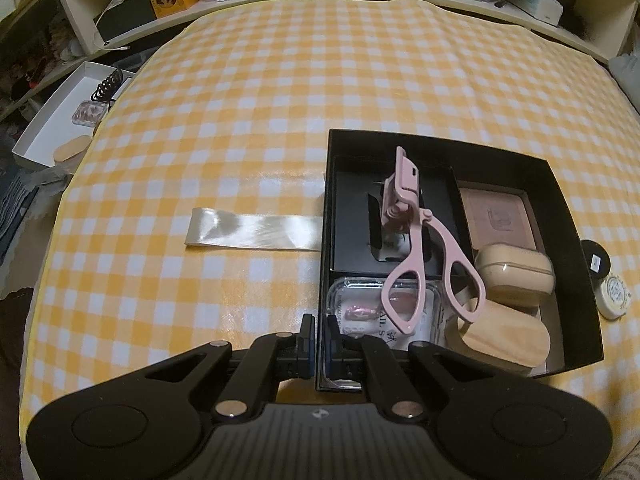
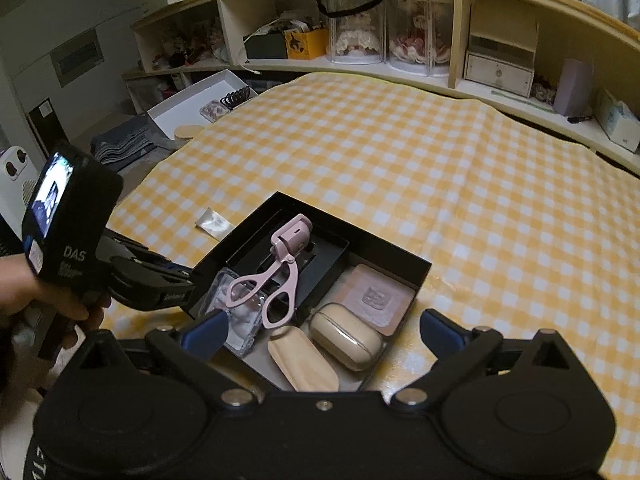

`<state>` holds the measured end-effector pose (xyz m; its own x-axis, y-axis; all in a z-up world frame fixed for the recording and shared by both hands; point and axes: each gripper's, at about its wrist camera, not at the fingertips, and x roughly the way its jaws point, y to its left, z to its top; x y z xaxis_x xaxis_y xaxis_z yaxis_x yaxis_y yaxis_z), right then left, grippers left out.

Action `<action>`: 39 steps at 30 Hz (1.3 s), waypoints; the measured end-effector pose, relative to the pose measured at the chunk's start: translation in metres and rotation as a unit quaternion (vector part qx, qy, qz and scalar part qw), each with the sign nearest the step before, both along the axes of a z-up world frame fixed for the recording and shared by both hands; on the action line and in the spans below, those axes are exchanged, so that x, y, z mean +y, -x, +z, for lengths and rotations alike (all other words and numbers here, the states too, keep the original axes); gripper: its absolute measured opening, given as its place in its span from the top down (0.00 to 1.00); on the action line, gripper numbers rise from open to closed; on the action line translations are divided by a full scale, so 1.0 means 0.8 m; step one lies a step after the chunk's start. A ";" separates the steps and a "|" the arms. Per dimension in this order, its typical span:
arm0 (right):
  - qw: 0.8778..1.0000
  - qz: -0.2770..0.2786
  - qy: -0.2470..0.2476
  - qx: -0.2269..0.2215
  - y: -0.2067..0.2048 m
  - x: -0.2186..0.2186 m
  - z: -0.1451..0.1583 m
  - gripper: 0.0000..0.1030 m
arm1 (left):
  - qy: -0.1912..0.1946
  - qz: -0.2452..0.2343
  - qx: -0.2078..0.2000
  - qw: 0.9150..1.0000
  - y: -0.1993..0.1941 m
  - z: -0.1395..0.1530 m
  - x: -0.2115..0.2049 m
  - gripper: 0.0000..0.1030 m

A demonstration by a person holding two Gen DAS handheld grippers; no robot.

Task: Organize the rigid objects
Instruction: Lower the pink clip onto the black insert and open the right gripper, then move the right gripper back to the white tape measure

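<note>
Left wrist view: left gripper (image 1: 319, 330) pinched on near-left wall of black box (image 1: 576, 280), pads pressed onto the thin wall, likely steadying it. Inside box: pink eyelash curler (image 1: 420, 248) lying tilted across black insert tray (image 1: 352, 224) and clear nail case (image 1: 360, 308), handles toward camera. Right of curler: pink compact (image 1: 500, 216) at far side, beige earbud case (image 1: 516, 274) nearer, wooden oval piece (image 1: 504, 336) nearest. Outside box, just beside its right wall: small black jar (image 1: 597, 261) and white round tin (image 1: 614, 294), both on checked cloth (image 1: 280, 100). Satin ribbon strip (image 1: 256, 232) flat on cloth, touching box's left wall. White tray (image 1: 48, 120) well left of box, off cloth edge, with hair claw, another clear case, another wooden piece.

Right wrist view: right gripper (image 2: 323, 330) spread wide, nothing between fingers, hovering above box's near corner. Left gripper seen at box's left corner, held by person's hand (image 2: 48, 300). Same box contents: curler on top of insert and clear case, wooden piece and earbud case side by side, touching, compact beyond them.

Progress, judged: mostly done, five items boxed. Curler sits crooked on top, maybe needs resettling. Jar and tin beside box likely still to go in; white tray items unclear whether part of job.
</note>
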<state>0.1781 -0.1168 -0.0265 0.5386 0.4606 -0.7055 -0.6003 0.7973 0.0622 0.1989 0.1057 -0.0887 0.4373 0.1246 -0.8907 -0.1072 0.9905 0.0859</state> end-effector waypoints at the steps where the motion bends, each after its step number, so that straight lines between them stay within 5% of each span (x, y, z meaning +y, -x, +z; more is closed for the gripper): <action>1: 1.000 -0.002 -0.002 -0.002 0.001 -0.005 0.001 0.00 | -0.002 -0.001 0.000 1.000 0.000 0.000 -0.001 0.95; 14: 0.993 -0.108 -0.044 -0.020 -0.028 -0.108 0.010 0.00 | -0.004 -0.006 0.005 1.000 -0.001 0.000 -0.006 0.97; 24: 0.973 -0.227 -0.023 0.028 -0.068 -0.170 -0.035 0.00 | -0.014 -0.014 0.008 1.000 0.000 0.001 -0.010 0.97; 31: 0.973 -0.214 0.020 0.088 -0.084 -0.174 -0.076 0.07 | -0.013 -0.015 0.007 1.000 0.001 0.002 -0.010 0.97; 39: 0.981 -0.113 0.079 0.136 -0.088 -0.128 -0.124 0.18 | -0.016 -0.017 0.007 1.000 0.001 0.003 -0.011 0.97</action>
<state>0.2486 -0.2196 -0.1253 0.3962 0.2245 -0.8903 -0.3859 0.9206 0.0605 0.1981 0.0965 -0.0864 0.4292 0.1377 -0.8927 -0.0714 0.9904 0.1184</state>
